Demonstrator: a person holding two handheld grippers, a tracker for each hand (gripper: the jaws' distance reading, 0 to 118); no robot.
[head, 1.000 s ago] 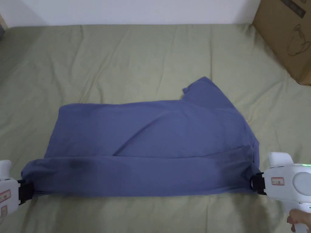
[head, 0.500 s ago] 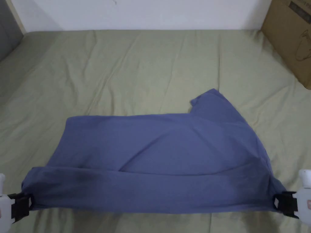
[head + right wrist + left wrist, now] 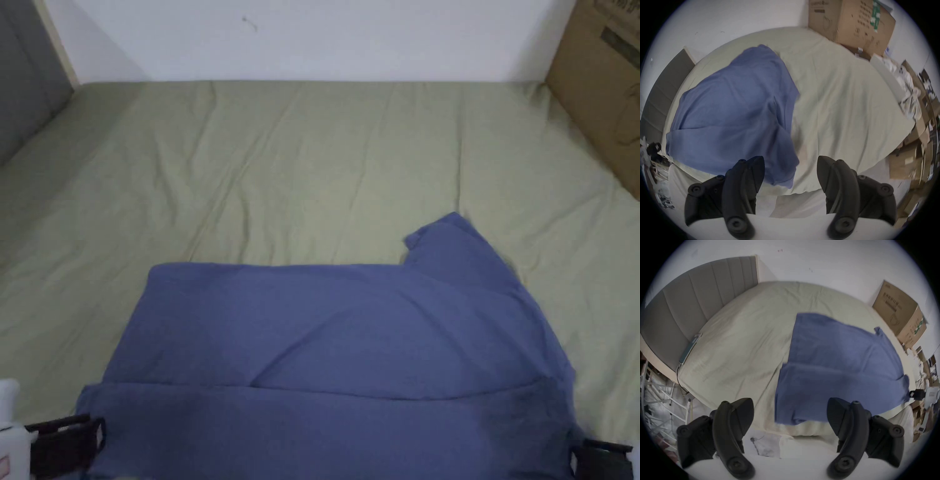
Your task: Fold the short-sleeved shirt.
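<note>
A blue short-sleeved shirt [image 3: 337,350] lies spread on the bed, its near strip folded over onto the body and one sleeve [image 3: 453,250] sticking out at the far right. My left gripper [image 3: 69,440] sits at the shirt's near left corner; in the left gripper view it [image 3: 790,405] is open, with the shirt's corner [image 3: 786,415] lying ahead of the jaws, untouched. My right gripper [image 3: 597,459] sits at the near right corner. It [image 3: 790,158] is open too, and the shirt's corner [image 3: 782,175] rests on the sheet beside its left jaw.
The pale green bed sheet [image 3: 312,175] stretches far beyond the shirt up to a white wall. A cardboard box [image 3: 603,94] stands at the far right and a grey headboard [image 3: 25,94] on the left. More boxes and clutter [image 3: 916,146] lie past the bed's right side.
Both grippers, which held the ends of the shirt's near folded edge, have let go and opened. The shirt now rests on the bed. The head camera has tilted up.
</note>
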